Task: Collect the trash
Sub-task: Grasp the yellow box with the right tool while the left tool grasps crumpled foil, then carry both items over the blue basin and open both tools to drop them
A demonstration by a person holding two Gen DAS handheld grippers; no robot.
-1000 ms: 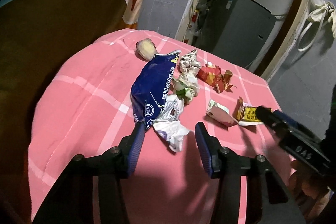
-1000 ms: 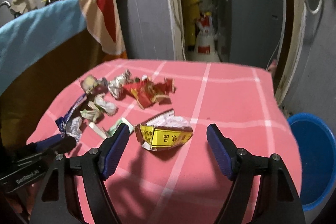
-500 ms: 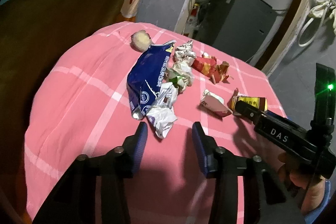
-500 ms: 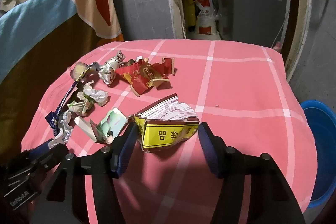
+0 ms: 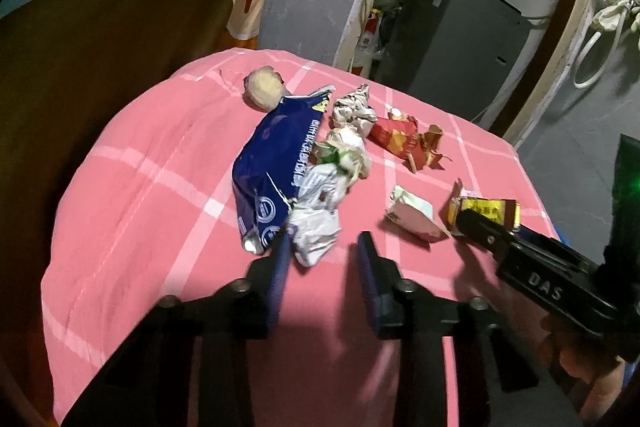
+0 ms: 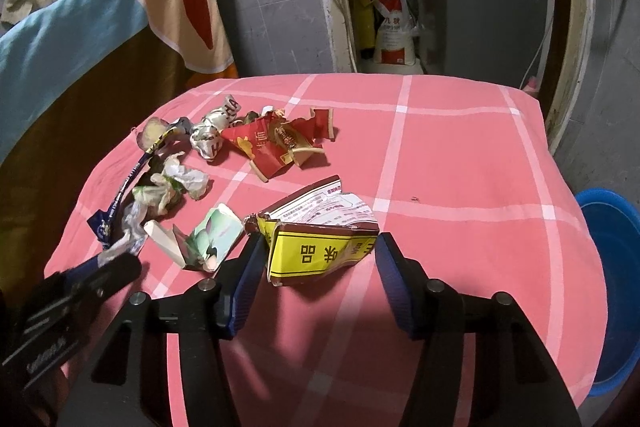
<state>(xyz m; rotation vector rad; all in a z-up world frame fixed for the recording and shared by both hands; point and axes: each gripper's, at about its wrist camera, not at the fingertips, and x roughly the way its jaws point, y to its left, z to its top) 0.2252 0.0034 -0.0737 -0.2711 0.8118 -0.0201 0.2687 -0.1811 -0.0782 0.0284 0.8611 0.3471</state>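
Two grabs underway at once, both at the closing step.

Left wrist view: left gripper point(image 5: 322, 247) jaws closing on the white wrapper point(image 5: 314, 235) at the near end of the trash pile on the pink cloth point(image 5: 152, 187). Left pad touches it, right pad is apart, so not clamped yet. Next: finish the squeeze, then lift clear. Blue bag point(image 5: 272, 171) lies just beside and partly under the wrapper, likely to get pinched or dragged along. Also around: green-white wad point(image 5: 344, 151), red wrapper point(image 5: 396, 137), small carton point(image 5: 412, 219).

Right wrist view: right gripper point(image 6: 320, 259) jaws closing around the yellow box point(image 6: 320, 251); both pads are close to its ends, contact unclear. Next: clamp, then carry to the blue bin point(image 6: 612, 267) off the right edge, probably the drop spot. The small carton sits near the left pad.
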